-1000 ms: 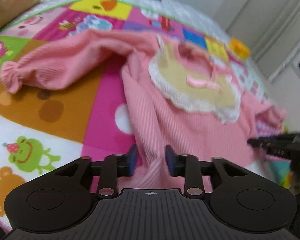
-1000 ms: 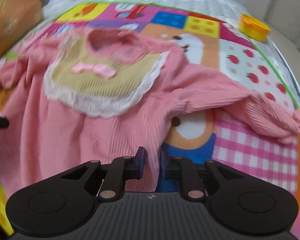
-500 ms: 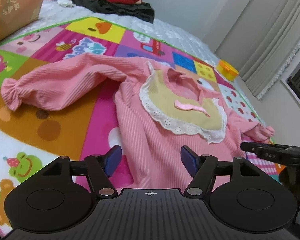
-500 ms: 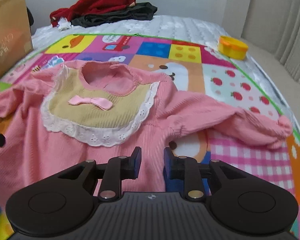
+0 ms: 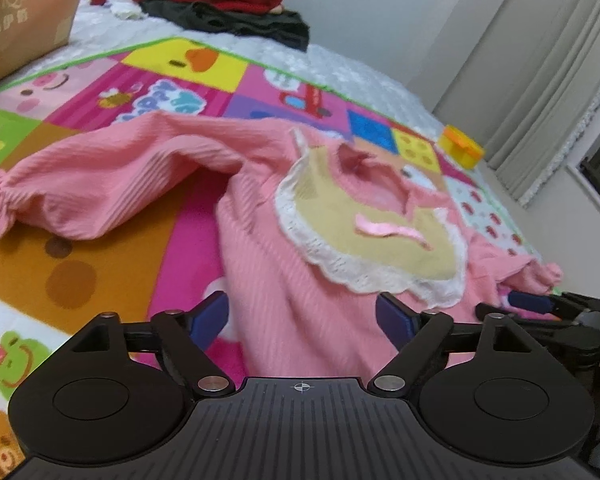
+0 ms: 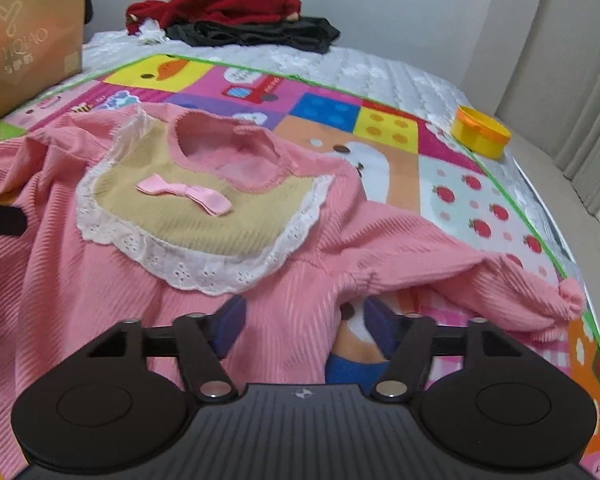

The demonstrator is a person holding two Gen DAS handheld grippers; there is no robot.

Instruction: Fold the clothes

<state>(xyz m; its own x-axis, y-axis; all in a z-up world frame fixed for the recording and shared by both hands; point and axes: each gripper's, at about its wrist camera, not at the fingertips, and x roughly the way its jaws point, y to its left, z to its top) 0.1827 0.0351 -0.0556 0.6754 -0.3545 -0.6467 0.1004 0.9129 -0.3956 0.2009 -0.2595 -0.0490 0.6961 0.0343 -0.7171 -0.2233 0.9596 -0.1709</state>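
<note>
Pink top (image 6: 112,280) lies face-up on bed mat (image 5: 112,280), sleeves spread. Left tool (image 5: 302,318) & right tool (image 6: 304,326): both spread wide, gripping nothing. Keep hem flat; pinch both layers w/ each tool.

Even indoor light, slight blur, fisheye-bent edges.
</note>
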